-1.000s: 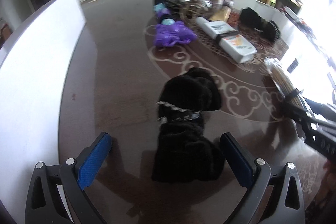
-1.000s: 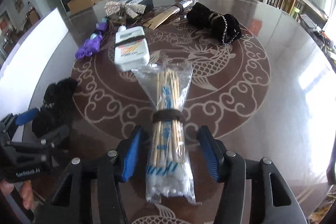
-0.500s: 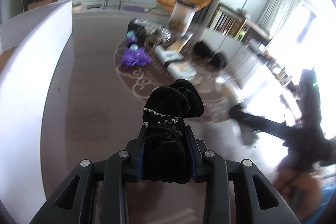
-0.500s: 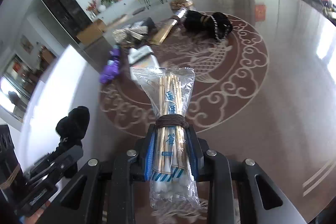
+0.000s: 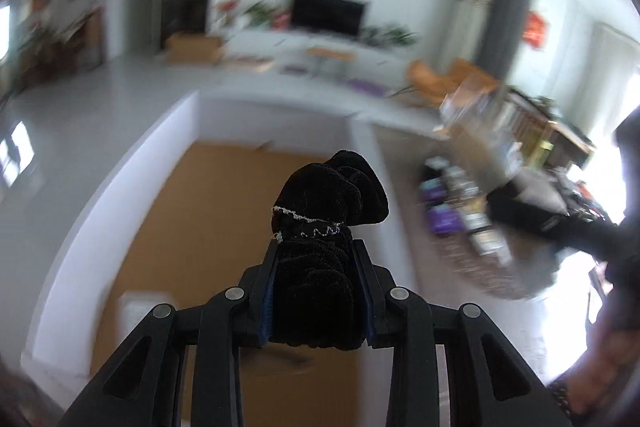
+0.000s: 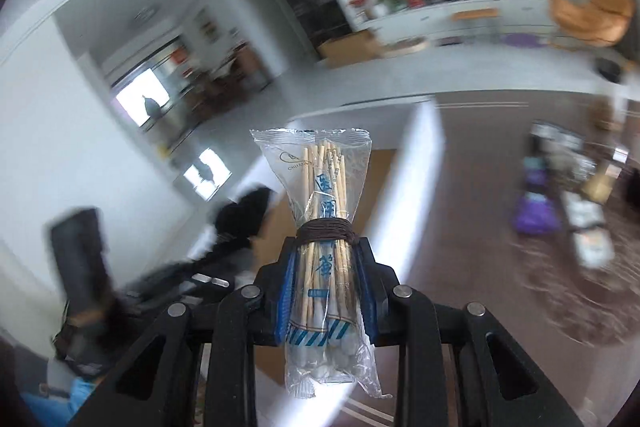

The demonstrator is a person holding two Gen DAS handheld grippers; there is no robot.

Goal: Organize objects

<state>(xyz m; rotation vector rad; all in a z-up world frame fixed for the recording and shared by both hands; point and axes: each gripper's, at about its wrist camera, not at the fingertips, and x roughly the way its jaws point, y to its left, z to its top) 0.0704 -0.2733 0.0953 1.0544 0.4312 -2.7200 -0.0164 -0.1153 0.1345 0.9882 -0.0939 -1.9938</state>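
Living room blurred; white box [image 5: 168, 163] with brown floor mid-frame. My left claw [image 5: 318, 291] pinches black scrunchie [image 5: 328, 203]; right claw [image 6: 326, 287] pinches cotton swab pack [image 6: 324, 211]. Carry step; next: lower into box, release.

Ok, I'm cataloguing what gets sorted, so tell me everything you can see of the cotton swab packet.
The cotton swab packet is a clear crinkly plastic bag with blue print, holding wooden sticks whose white cotton tips sit at its lower end. A dark brown band cinches its middle. It stands upright, clamped between the blue pads of the right gripper, lifted in the air in front of a white-walled box.
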